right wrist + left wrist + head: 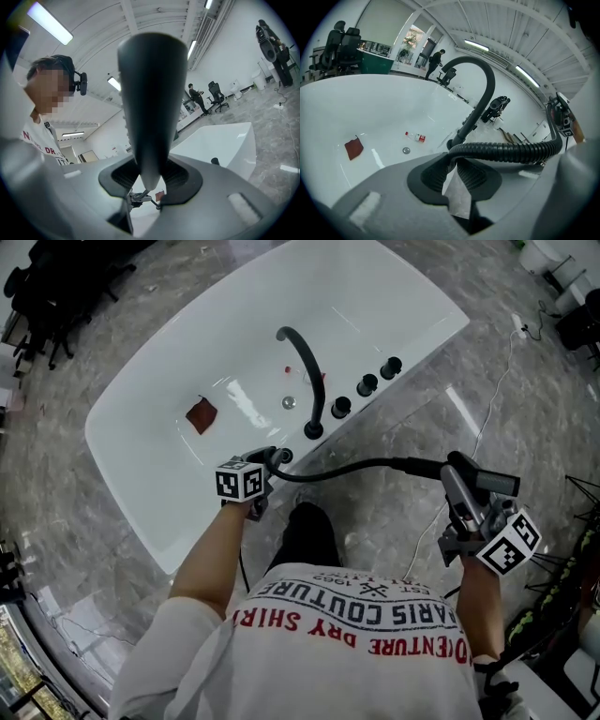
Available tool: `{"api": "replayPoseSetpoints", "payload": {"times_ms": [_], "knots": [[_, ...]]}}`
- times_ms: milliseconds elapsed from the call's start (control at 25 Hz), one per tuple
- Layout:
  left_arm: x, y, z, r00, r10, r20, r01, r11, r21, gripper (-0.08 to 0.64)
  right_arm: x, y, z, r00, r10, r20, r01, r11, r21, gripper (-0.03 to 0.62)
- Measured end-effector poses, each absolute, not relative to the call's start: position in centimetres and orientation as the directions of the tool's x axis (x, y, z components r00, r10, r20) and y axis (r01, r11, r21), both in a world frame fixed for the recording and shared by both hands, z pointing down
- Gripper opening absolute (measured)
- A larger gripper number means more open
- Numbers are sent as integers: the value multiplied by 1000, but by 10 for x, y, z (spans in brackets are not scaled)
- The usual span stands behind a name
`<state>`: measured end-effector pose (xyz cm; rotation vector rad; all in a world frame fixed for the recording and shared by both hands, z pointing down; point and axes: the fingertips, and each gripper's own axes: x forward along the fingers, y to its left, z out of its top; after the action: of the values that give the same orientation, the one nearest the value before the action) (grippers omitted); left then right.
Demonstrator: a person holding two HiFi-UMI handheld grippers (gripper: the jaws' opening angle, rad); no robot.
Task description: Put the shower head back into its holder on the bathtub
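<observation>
Between the pads of the left tool (453, 165), the black ribbed hose (506, 151) is being pinched, just beside the rim of the bathtub (169, 381). It seems the hose is being gripped there so that its slack can be guided down near the rim and does not form a loop. The right tool (151, 176) is being pressed closed on the narrow handle of the shower head (151, 93). The head is being carried outside the tub, over the floor and well apart from the rim. The holder (284, 457), judged to be the dark opening near the base of the curved faucet (305, 362), is not yet being reached by the head.
</observation>
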<state>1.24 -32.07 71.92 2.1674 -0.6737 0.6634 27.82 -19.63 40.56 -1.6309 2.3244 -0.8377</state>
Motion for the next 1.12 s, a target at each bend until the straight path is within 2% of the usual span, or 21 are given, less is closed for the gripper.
{"api": "replayPoseSetpoints", "payload": {"times_ms": [440, 800, 1120], "knots": [[13, -308, 759, 675, -188, 714, -659, -588, 468, 64, 279, -195, 402, -387, -905, 177, -814, 245, -527, 137], [16, -296, 773, 581, -158, 798, -631, -707, 319, 71, 270, -194, 392, -413, -899, 148, -807, 286, -517, 135], [6, -281, 781, 578, -133, 805, -641, -685, 346, 112, 260, -196, 384, -424, -897, 123, -803, 310, -509, 135]]}}
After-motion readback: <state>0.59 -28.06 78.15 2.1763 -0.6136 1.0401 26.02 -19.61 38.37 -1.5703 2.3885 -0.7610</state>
